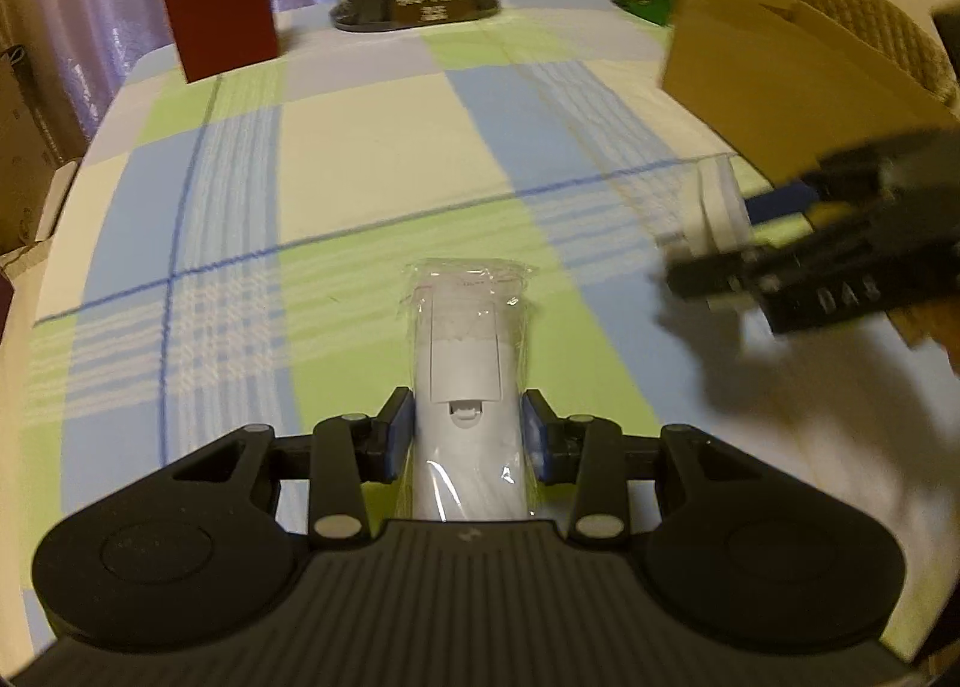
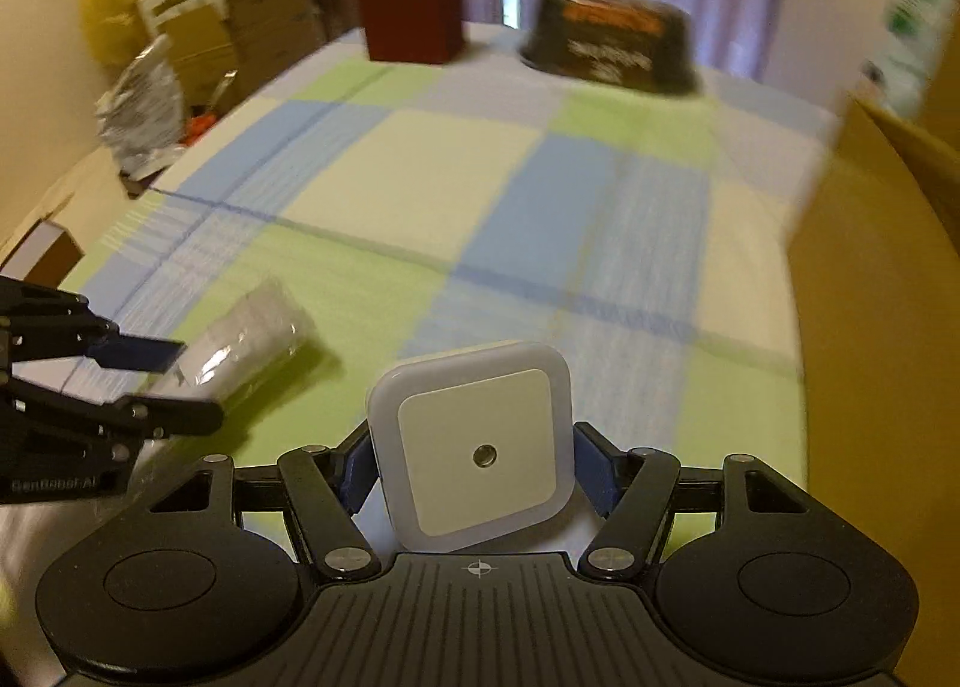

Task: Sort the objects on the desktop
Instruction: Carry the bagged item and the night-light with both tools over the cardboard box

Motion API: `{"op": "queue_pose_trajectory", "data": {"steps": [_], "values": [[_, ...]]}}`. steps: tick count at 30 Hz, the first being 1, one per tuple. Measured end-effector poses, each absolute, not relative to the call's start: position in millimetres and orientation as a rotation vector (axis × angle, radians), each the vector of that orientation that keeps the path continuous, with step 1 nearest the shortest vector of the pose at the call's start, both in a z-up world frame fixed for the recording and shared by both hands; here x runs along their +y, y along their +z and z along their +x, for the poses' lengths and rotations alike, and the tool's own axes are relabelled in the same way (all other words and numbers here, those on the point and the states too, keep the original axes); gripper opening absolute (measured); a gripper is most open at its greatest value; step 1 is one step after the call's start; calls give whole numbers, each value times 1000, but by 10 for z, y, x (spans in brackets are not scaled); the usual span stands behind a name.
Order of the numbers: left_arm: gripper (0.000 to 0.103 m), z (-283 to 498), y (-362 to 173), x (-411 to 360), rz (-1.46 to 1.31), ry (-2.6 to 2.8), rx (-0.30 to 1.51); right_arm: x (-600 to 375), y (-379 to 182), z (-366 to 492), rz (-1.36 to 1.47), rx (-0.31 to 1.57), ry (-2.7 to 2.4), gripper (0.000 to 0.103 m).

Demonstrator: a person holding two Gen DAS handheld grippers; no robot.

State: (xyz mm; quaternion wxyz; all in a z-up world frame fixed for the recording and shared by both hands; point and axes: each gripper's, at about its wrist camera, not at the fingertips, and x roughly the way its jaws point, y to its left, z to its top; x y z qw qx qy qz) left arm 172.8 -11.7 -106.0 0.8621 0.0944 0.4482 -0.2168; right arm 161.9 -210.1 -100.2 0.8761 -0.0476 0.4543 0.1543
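Left claw (image 1: 468,435) grips wrapped remote (image 1: 465,375) | right claw (image 2: 474,471) grips night light (image 2: 471,447)

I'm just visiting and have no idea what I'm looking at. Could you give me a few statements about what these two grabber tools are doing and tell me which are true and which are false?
1. The left gripper is clamped on a white device wrapped in clear plastic. True.
2. The right gripper is empty. False: it holds a square white night light.
3. A dark red box stands at the far end of the table. True.
4. The tablecloth is plain white. False: it is checked in green, blue and cream.
5. A cardboard box sits on the table's right side. True.
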Motion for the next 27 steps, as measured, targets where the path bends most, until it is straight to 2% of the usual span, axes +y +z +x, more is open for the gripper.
{"op": "queue_pose_trajectory", "data": {"steps": [11, 27], "values": [[33, 1065, -768, -521, 216, -521, 927, -2475, -656, 707, 7, 929, 228, 66], [33, 567, -215, -1181, 208, -612, 842, -2981, -72, 114, 55, 795, 124, 66]]}}
